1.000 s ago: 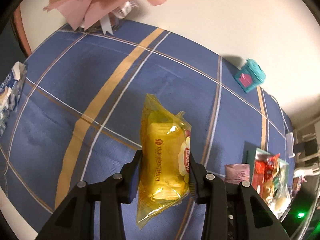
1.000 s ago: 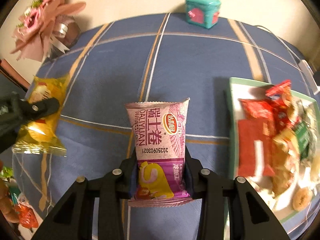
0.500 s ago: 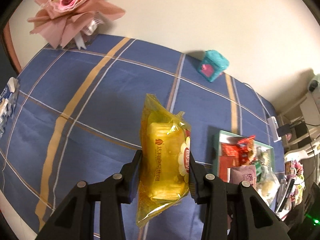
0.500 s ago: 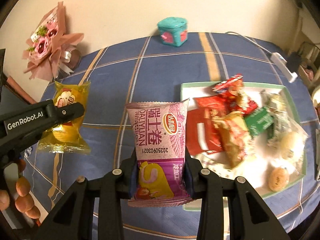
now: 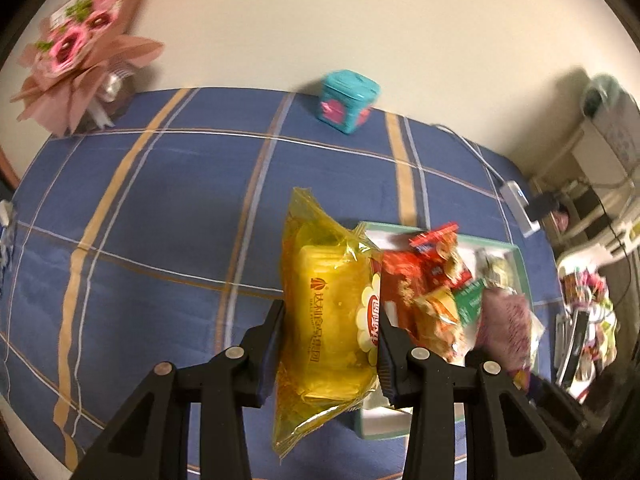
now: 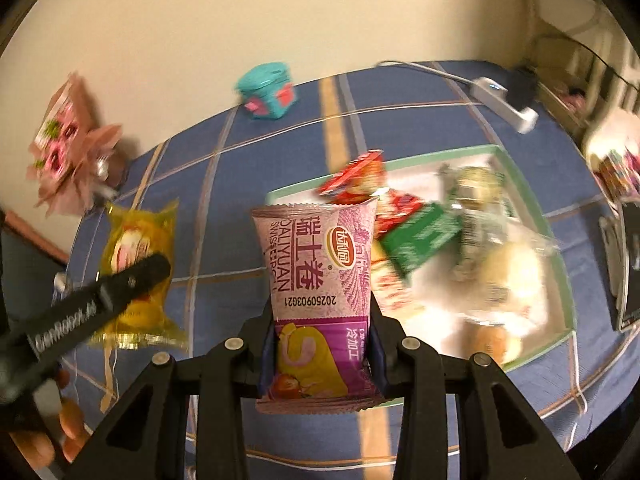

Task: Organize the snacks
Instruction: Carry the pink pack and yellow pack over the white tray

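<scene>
My left gripper [image 5: 331, 320] is shut on a yellow cake packet [image 5: 328, 312], held above the blue checked tablecloth at the left edge of a green-rimmed white tray [image 5: 520, 258]. The packet and left gripper also show in the right wrist view [image 6: 136, 264]. My right gripper [image 6: 320, 332] is shut on a pink and purple Swiss roll packet [image 6: 316, 264], held upright before the tray [image 6: 560, 280]. That packet appears blurred in the left wrist view [image 5: 506, 324]. The tray holds several red, green and clear snack packets [image 6: 420, 236].
A teal box [image 5: 349, 101] stands at the table's back by the wall. A pink flower bouquet [image 5: 80, 60] stands at the back left. A white power strip with cable [image 6: 504, 106] lies back right. Clutter [image 5: 584, 320] lies past the table's right edge.
Both grippers have swung right toward the tray with their packets. The tray is now beside the yellow packet in the left view and fills more of the right view.
</scene>
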Tool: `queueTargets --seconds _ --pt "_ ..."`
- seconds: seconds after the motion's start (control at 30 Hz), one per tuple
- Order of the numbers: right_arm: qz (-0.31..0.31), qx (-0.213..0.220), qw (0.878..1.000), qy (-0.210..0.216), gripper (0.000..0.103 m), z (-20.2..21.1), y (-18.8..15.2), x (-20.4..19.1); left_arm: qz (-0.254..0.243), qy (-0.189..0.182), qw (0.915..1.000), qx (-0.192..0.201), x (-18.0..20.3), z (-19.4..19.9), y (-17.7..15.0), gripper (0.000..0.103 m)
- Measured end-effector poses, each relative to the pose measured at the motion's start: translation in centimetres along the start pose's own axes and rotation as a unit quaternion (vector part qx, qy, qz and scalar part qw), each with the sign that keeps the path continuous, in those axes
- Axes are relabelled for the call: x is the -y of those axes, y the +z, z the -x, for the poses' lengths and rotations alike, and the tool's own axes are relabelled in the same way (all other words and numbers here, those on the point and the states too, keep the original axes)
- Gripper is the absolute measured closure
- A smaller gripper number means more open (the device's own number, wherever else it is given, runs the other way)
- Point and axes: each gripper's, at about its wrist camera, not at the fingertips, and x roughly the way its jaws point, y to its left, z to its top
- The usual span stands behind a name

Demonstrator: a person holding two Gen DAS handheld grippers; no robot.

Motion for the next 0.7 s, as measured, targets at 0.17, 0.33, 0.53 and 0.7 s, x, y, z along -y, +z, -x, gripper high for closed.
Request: queueTargets --seconds 0.17,0.33,0.53,0.7 --pt "-0.049 0.016 0.998 -0.021 0.063 1.3 0.8 4.7 -0.038 -0.014 0.9991 -0.01 3.7 -0.5 -1.0 0.06" --pt "-0.094 0.031 0.995 -0.033 0.063 2.6 1.3 8.5 -0.087 -0.023 0.9957 -0.022 7.7 -1.2 -2.3 0.06" --pt "-0.109 0.037 0.993 -0.031 0.063 3.2 1.4 9.7 -0.131 -0.018 0.9906 -0.035 10.6 -1.9 -3.8 0.06" --pt "-0.093 0.028 0.995 -0.025 0.062 2.6 1.3 8.6 -0.146 -0.006 0.9883 -0.045 11.1 -2.9 -4.3 0.06"
